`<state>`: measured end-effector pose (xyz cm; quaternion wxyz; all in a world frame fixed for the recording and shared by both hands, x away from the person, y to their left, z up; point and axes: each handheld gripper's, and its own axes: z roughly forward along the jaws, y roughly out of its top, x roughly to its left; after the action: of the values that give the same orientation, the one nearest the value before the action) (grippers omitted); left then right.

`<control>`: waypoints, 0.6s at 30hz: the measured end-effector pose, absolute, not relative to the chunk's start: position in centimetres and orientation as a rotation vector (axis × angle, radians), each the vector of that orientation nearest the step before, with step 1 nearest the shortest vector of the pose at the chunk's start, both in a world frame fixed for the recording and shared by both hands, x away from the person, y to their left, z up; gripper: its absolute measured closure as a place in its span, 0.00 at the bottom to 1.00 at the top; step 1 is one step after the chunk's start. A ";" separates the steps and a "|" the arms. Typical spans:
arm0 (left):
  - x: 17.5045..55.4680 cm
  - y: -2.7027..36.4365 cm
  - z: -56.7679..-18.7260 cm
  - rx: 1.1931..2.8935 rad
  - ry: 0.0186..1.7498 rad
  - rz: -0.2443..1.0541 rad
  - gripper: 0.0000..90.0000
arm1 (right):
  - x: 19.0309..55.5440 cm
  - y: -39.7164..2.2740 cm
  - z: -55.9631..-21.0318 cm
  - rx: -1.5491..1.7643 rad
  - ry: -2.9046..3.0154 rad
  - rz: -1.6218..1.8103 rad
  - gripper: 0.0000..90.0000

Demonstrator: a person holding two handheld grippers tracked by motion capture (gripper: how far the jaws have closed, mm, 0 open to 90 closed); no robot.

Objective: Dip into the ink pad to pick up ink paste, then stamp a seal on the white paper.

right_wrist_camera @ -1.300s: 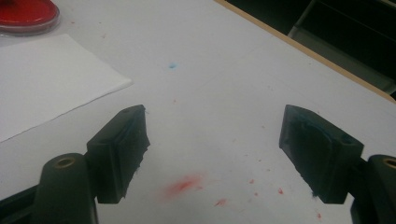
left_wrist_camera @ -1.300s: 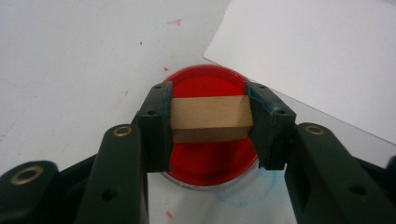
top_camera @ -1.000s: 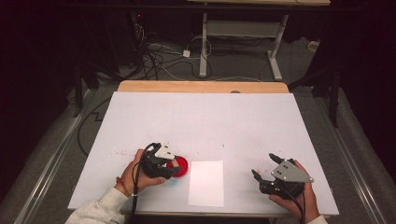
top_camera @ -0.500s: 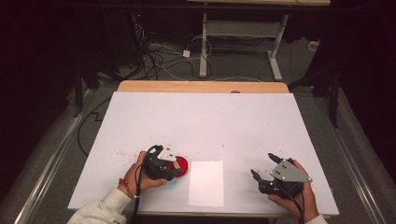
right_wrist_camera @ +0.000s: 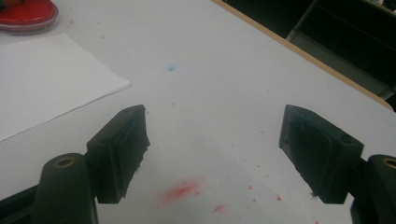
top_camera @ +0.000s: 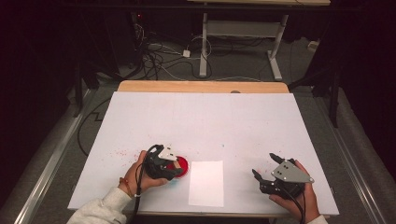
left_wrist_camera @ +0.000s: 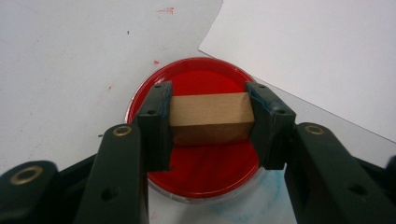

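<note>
A white table (top_camera: 261, 126) with a wooden far edge stands in a dark room, cables on the floor behind it; red and blue paint specks mark the surface.

The block (left_wrist_camera: 209, 111), a squared piece of pale wood, sits at the centre of the left gripper view, held over a dish (left_wrist_camera: 201, 172) of red paint. In the high view the dish (top_camera: 183, 163) lies lower left of centre, largely under the gripper. Whether the block's underside touches the paint cannot be told.

Left gripper (left_wrist_camera: 209, 122): jaws clamped on the two end faces of the block, pads flat against the wood. Grip looks square and centred.

Handling, as a judgement: the block is rigid and light, with flat parallel faces, so the present end-to-end hold is the sound one. Dry wood should not slip in the pads. A paint-wet underside would be slick and would mark anything it meets; it should be kept clear of the pads and carried level. The dish is shallow and looks light, so it may lift or slide if the block sticks to the paint.

Paper (top_camera: 206, 183): a white sheet lying flat just right of the dish, unmarked, loose on the table.

Right gripper (top_camera: 264, 173): lower right of the high view, jaws well apart, nothing between them, hovering low above bare table (right_wrist_camera: 224, 84).
</note>
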<state>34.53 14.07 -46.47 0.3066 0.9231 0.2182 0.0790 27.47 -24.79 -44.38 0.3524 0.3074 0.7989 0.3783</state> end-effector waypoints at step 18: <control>34.4 13.8 -46.1 2.461 0.578 0.228 0.59 | 27.2 -25.2 -44.2 0.798 2.045 0.988 0.27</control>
<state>34.43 13.85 -46.13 0.2972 0.9258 0.2174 0.0857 27.15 -25.16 -44.18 0.3590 0.3092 0.7930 0.3829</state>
